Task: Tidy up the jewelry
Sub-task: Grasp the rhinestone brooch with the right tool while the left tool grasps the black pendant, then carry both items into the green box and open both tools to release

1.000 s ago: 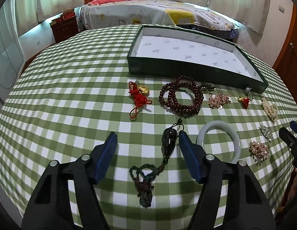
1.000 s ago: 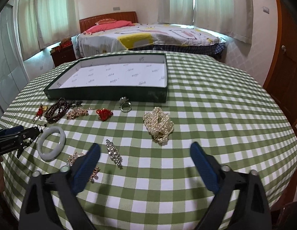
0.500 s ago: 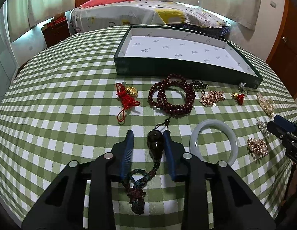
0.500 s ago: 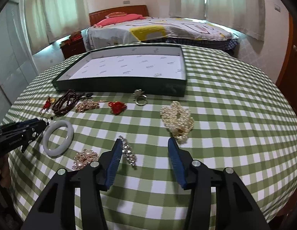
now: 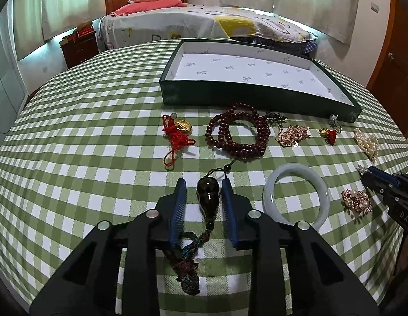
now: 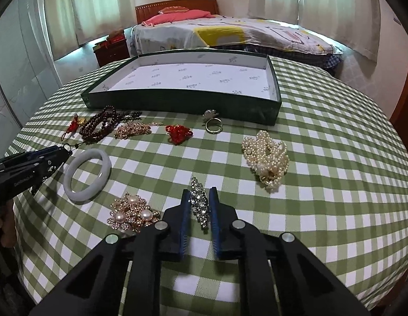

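Observation:
A dark gourd pendant [image 5: 208, 194] with a knotted green tassel lies on the green checked cloth. My left gripper [image 5: 203, 181] is shut on it, one blue pad on each side. A long rhinestone brooch [image 6: 200, 202] sits between the pads of my right gripper [image 6: 199, 189], which is shut on it. The green box [image 5: 256, 94] with a white lining stands empty at the back. Each gripper also shows in the other's view: the right gripper [image 5: 367, 173] at the right edge, the left gripper [image 6: 64, 151] at the left.
Between grippers and box [image 6: 177, 102] lie a red-cord gold charm [image 5: 177, 134], dark red beads [image 5: 237, 135], a gold chain [image 6: 132, 129], a red knot [image 6: 177, 133] and a ring [image 6: 213, 126]. Nearer are a jade bangle [image 5: 296, 168], a pearl brooch [image 6: 131, 214] and pearls [image 6: 267, 158]. A bed stands behind the table.
Both grippers went from wide open to closed. The left closed around the gourd pendant first; the right shifted over the rhinestone brooch and closed on it.

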